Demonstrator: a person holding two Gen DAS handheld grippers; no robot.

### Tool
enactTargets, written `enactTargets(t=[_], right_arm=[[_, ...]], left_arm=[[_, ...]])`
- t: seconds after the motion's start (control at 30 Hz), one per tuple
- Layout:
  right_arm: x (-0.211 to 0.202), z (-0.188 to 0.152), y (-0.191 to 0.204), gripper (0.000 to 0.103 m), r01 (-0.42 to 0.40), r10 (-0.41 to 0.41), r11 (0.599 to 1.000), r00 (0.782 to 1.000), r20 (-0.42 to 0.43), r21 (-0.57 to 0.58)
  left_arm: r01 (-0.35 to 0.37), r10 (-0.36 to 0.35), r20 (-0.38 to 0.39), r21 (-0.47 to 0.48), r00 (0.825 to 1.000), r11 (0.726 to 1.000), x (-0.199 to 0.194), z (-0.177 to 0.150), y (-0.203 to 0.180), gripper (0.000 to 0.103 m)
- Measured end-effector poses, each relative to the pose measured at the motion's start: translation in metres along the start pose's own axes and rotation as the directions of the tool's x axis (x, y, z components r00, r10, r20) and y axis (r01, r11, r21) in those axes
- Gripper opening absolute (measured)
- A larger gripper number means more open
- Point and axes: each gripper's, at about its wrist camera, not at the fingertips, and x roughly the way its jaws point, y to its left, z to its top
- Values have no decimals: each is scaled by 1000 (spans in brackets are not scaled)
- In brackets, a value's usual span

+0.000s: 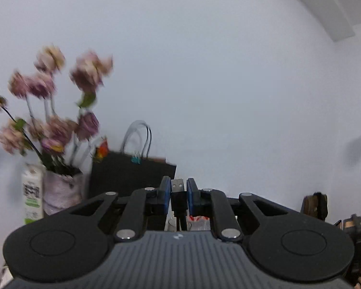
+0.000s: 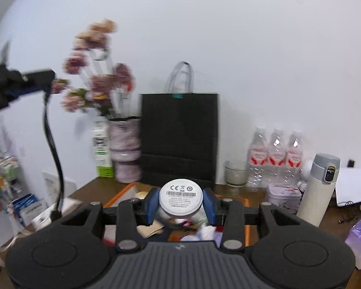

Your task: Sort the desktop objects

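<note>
USB plug [image 1: 178,186] and round white puck [image 2: 181,198], each gripped in a claw above the worktop [image 2: 231,189].

Left claw [image 1: 178,193] is clamped on the black USB plug, its cable [image 2: 53,149] hanging down at the left edge of the right wrist view. Right claw [image 2: 181,204] grips the white puck, label side facing the camera, above an orange-rimmed tray [image 2: 122,192] of small items. Behind stand a black paper bag [image 2: 179,139], a flower vase [image 2: 125,149] and three water bottles [image 2: 275,154].
</note>
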Motion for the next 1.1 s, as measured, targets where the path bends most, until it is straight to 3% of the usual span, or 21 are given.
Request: enactTargets(t=[0.1, 0.2, 0.27, 0.3, 0.37, 0.4, 0.43, 0.5, 0.57, 0.6, 0.63, 0.67, 0.7, 0.73, 0.77, 0.83, 0.9, 1.1], right_arm=[[49, 7, -15, 38, -4, 9, 998, 995, -97, 58], [101, -3, -26, 38, 15, 6, 995, 979, -202, 101], [132, -16, -29, 38, 27, 1, 994, 965, -263, 106], [145, -24, -29, 38, 36, -9, 996, 957, -291, 88], [173, -42, -34, 39, 71, -54, 997, 937, -344, 38], [183, -48, -37, 40, 85, -70, 996, 928, -367, 25], [191, -53, -41, 44, 108, -93, 994, 917, -387, 17], [192, -55, -45, 52, 127, -110, 992, 921, -374, 21], [185, -50, -48, 70, 121, -105, 992, 939, -328, 31], [182, -47, -48, 81, 131, -113, 991, 942, -316, 37], [178, -43, -48, 82, 136, -117, 990, 943, -311, 43], [175, -40, -46, 82, 138, -116, 989, 942, -315, 48], [171, -40, -44, 82, 138, -114, 989, 939, -324, 54], [163, -42, -39, 82, 134, -108, 989, 937, -332, 57], [153, -46, -33, 82, 127, -101, 990, 939, -329, 59], [125, -61, -19, 83, 91, -68, 994, 951, -301, 61], [99, -77, -5, 86, 59, -39, 996, 961, -273, 64], [41, -122, 31, 86, 65, -53, 997, 969, -242, 42]], left_arm=[[-38, 32, -122, -50, 992, 998, 67, -11, 17, 15], [-89, 67, -270, -70, 961, 994, 125, -51, 35, 15], [-106, 69, -424, -63, 903, 992, 164, -89, 47, 16], [-119, 78, -502, -51, 861, 992, 185, -111, 51, 19], [-140, 98, -600, -23, 794, 990, 207, -147, 58, 27], [-146, 111, -626, -4, 771, 989, 213, -159, 59, 34], [-142, 117, -635, 11, 763, 990, 215, -167, 61, 40], [-135, 117, -600, 15, 791, 991, 208, -169, 62, 66], [-149, 124, -568, 2, 814, 989, 200, -161, 64, 86], [-163, 134, -558, -2, 819, 987, 199, -155, 66, 87], [-184, 154, -557, 2, 816, 983, 199, -146, 67, 88], [-214, 186, -567, 17, 802, 977, 194, -142, 67, 95], [-261, 236, -587, 44, 775, 964, 185, -140, 65, 103], [-315, 291, -594, 67, 750, 947, 170, -140, 63, 103], [-337, 311, -579, 66, 754, 939, 149, -141, 61, 103], [-312, 275, -541, 23, 795, 950, 101, -149, 57, 103], [-299, 246, -525, -17, 815, 954, 56, -164, 52, 103], [-325, 276, -547, 7, 790, 946, -15, -203, 34, 103]])
